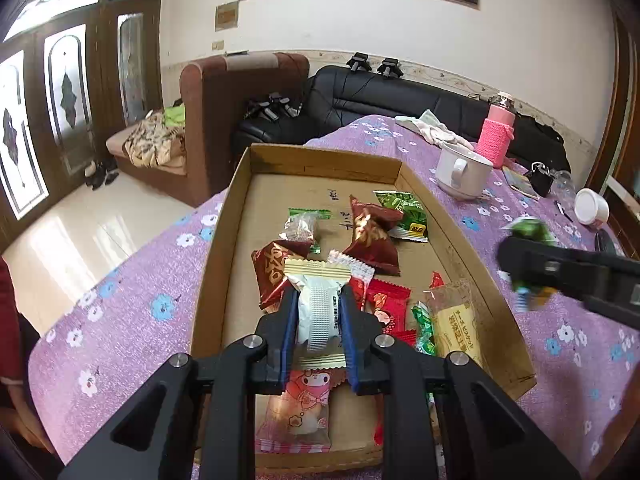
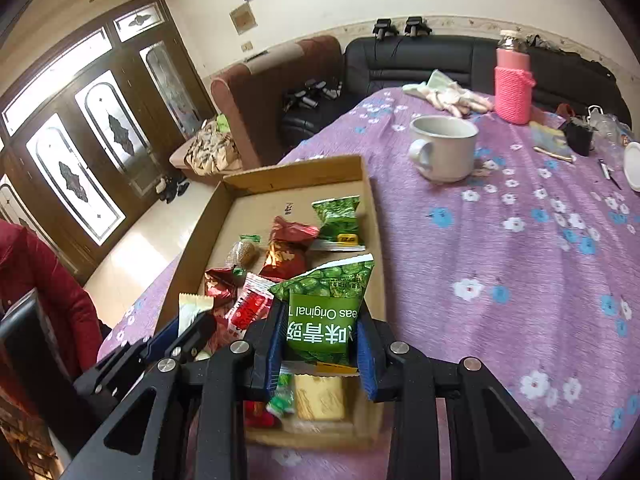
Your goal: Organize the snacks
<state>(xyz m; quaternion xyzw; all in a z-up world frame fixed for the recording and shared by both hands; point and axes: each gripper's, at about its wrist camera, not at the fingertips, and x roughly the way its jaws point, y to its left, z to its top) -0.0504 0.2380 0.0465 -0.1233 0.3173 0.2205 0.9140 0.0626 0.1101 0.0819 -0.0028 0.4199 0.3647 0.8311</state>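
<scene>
A living room: dark wooden doors with glass panes on the left, a brown armchair and a black sofa behind, and in front of me a table (image 2: pixel 520 264) under a purple flowered cloth. On it lies a shallow cardboard box (image 1: pixel 224 240) with snack packets scattered over its floor.

My left tongs (image 1: pixel 318 300) are clamped on a white packet (image 1: pixel 316 308) with a ribbed white band across it; the blue pads press its 2 sides, and it hangs over the near half of the box. Just beneath it lies a pink packet (image 1: pixel 298 408) with a cartoon figure, and beyond it 2 dark red packets (image 1: pixel 372 240), a clear one with a brown ball, and a green pea bag (image 1: pixel 404 216) near the far right corner.

My right tongs (image 2: pixel 320 320) grip a second green pea bag (image 2: pixel 324 312), printed side up, above the box's near right part. Below it I see a yellow wafer packet (image 2: pixel 320 396) and a small green sweet. In the left view these tongs show as a blurred dark bar at the right, over the box's edge.

On the cloth beyond the box stand a white mug (image 2: pixel 444 148), a bottle in a pink knitted sleeve (image 2: pixel 514 84), and a pair of pale gloves. A person's red sleeve (image 2: pixel 44 280) shows at the left.
</scene>
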